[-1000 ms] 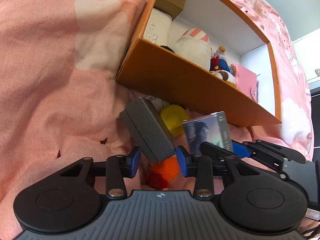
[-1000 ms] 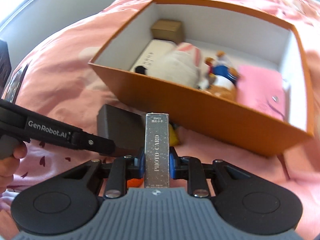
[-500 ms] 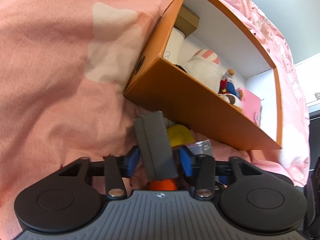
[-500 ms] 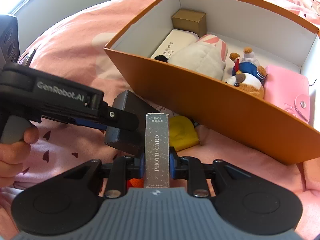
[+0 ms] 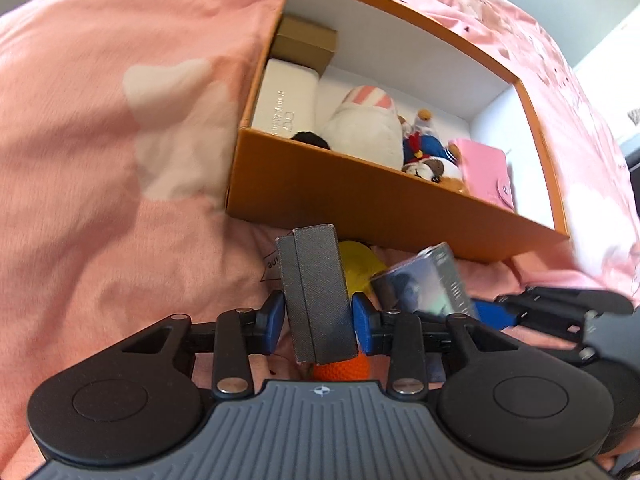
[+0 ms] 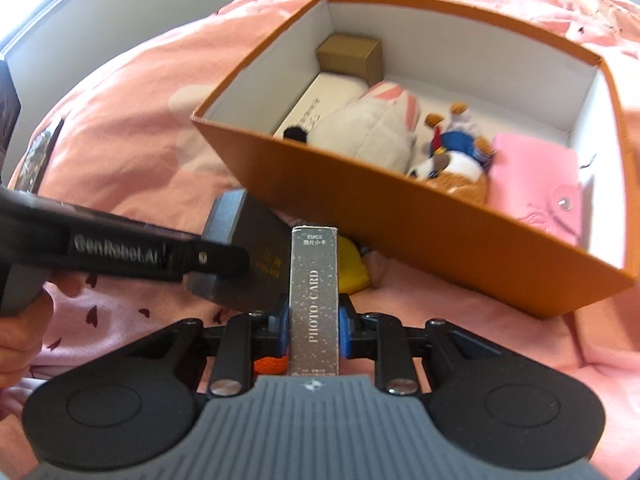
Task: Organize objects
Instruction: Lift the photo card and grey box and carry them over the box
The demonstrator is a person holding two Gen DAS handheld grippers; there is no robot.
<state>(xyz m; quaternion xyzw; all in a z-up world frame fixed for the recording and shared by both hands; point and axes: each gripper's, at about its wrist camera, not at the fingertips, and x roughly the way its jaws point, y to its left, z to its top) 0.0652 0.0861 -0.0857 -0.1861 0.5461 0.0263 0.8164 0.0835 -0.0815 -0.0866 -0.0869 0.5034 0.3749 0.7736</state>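
Note:
My left gripper point(image 5: 318, 322) is shut on a dark grey textured case point(image 5: 316, 292), held above the pink bedspread in front of the orange box point(image 5: 360, 196). The case also shows in the right wrist view point(image 6: 244, 256). My right gripper point(image 6: 314, 330) is shut on a silver photo card box point(image 6: 315, 300), which also shows in the left wrist view point(image 5: 424, 284). The orange box point(image 6: 400, 216) holds a tan box point(image 6: 352, 56), a white case point(image 6: 320, 104), a white plush point(image 6: 368, 132), a small doll point(image 6: 456, 152) and a pink wallet point(image 6: 536, 176).
A yellow item point(image 5: 356, 260) and an orange knitted item point(image 5: 342, 368) lie on the pink bedspread point(image 5: 120, 200) below the grippers, in front of the box. A dark object point(image 6: 8, 108) stands at the far left edge.
Both grippers have risen with their loads and come nearer the orange box, so more of its inside shows. The grey case now stands more upright between the left fingers.

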